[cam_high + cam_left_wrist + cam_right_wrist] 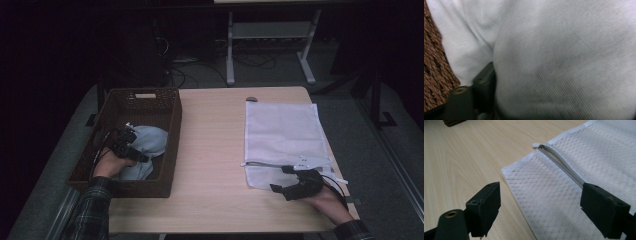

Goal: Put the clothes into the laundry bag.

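Left tool (131, 146) inside the brown basket (145, 95) at the desk's (210, 150) left, jaws around the pale garment (150, 142), firm grip not certain. Right tool (285, 180) wide open, empty, at the near edge of the white mesh bag (282, 130), zipper (560, 162) running left-right just beyond.

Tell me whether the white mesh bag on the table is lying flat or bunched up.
Flat. The mesh bag lies spread on the table, its corners squared; in the right gripper view its zipper lifts slightly off the mesh.
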Demonstrator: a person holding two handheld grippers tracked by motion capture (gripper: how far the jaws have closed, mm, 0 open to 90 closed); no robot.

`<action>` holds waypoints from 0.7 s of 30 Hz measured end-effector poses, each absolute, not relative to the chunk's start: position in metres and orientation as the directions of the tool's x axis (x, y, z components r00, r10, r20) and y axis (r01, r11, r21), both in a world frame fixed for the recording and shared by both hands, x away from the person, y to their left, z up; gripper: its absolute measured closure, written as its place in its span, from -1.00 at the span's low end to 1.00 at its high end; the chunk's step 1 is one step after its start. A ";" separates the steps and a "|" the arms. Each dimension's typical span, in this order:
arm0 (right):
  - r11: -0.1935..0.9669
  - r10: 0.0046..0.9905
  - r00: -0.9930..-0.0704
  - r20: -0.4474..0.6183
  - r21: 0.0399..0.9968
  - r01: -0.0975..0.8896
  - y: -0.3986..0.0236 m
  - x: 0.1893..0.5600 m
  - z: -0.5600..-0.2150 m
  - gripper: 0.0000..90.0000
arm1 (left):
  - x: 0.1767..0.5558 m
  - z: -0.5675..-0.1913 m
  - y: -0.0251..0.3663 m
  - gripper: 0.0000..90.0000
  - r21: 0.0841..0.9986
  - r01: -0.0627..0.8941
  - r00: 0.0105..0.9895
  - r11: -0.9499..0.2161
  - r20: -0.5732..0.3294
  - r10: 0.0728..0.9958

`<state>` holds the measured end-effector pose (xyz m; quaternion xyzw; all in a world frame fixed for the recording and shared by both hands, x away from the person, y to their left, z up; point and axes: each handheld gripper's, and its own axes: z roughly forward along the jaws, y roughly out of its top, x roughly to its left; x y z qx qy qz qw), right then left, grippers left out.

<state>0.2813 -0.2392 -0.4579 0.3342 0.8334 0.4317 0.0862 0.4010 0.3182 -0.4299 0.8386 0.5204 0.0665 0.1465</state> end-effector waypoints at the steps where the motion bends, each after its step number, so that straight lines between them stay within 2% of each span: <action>1: 0.405 0.630 -0.763 0.144 0.777 0.482 -0.239 0.281 -0.458 -0.64 | 0.400 -0.428 0.318 -0.30 0.313 0.855 0.448 -0.413 -0.044 0.893; 6: 0.412 0.629 -0.765 0.139 0.775 0.480 -0.238 0.282 -0.459 -0.63 | 0.400 -0.424 0.320 0.21 0.302 0.867 0.433 -0.396 -0.067 0.899; 8: 0.412 0.628 -0.766 0.140 0.775 0.480 -0.238 0.281 -0.459 -0.63 | 0.400 -0.423 0.320 0.28 0.298 0.870 0.431 -0.392 -0.073 0.900; 21: 0.402 0.630 -0.762 0.149 0.778 0.484 -0.239 0.282 -0.458 -0.63 | 0.400 -0.412 0.322 0.33 0.356 0.861 0.422 -0.365 -0.096 0.902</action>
